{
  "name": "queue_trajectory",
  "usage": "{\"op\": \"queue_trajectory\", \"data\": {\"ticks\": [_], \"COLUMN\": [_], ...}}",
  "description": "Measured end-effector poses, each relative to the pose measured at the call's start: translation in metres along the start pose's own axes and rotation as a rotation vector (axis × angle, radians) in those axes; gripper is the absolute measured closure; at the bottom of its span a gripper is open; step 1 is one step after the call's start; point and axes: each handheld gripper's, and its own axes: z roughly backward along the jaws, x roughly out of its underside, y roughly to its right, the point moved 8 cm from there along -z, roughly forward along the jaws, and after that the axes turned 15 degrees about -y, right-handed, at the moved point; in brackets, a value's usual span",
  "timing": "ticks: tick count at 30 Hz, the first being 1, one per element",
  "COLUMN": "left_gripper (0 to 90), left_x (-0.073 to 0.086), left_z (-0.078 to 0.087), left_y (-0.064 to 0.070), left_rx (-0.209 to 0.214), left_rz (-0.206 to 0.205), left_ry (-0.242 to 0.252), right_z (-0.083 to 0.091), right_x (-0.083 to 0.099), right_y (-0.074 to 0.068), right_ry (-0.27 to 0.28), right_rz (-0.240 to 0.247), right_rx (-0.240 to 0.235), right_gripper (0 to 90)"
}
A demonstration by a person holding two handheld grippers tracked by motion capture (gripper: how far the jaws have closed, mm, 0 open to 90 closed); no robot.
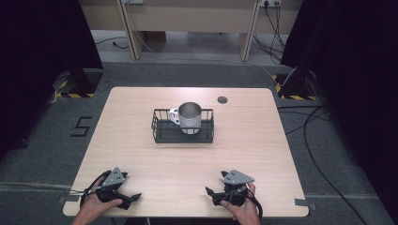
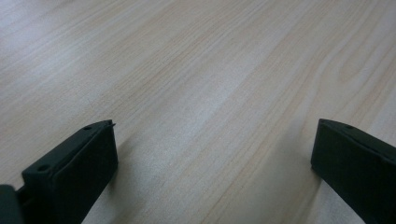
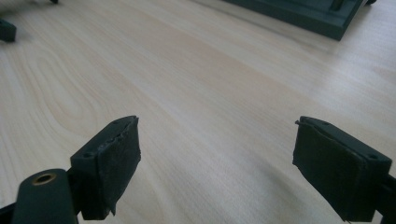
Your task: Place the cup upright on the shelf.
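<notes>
A shiny metal mug (image 1: 189, 117) stands upright in a black wire basket (image 1: 162, 132) at the middle of the light wooden table (image 1: 141, 159); its handle points left. My left gripper (image 1: 133, 198) rests at the table's near left edge, held by a hand, jaws pointing right. In the left gripper view, the left gripper (image 2: 212, 140) is open over bare wood. My right gripper (image 1: 210, 193) rests at the near right, jaws pointing left. In the right gripper view, the right gripper (image 3: 217, 140) is open, holding nothing, and the basket's base (image 3: 317, 14) shows far off at the top right.
A small dark round disc (image 1: 222, 99) sits in the tabletop behind the basket. Bare wood lies between the grippers and the basket. Black curtains, cables and stands ring the table on the floor.
</notes>
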Motion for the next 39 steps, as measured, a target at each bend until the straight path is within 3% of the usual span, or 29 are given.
{"op": "queue_trajectory", "data": {"ticks": [5,8,12,16,21,39], "left_gripper": [0.0,0.0,0.0,0.0,0.0,0.0], "left_x": [0.0,0.0,0.0,0.0,0.0,0.0], "left_z": [0.0,0.0,0.0,0.0,0.0,0.0], "left_y": [0.0,0.0,0.0,0.0,0.0,0.0], "left_rx": [0.0,0.0,0.0,0.0,-0.001,0.0], "left_rz": [0.0,0.0,0.0,0.0,0.0,0.001], "left_ry": [0.0,0.0,0.0,-0.001,0.0,-0.001], "right_z": [0.0,-0.005,-0.007,-0.006,-0.008,-0.008], "right_x": [0.003,0.01,0.013,0.014,0.017,0.018], "right_y": [-0.001,-0.004,-0.008,-0.008,-0.01,-0.012], "right_ry": [-0.023,-0.111,-0.143,-0.149,-0.163,-0.132], "right_rz": [0.023,0.058,0.044,0.048,0.038,0.025], "right_rx": [0.032,0.056,0.025,0.019,0.024,0.035], "right_gripper": [15.2,15.2,14.2,10.8,0.3,0.4]}}
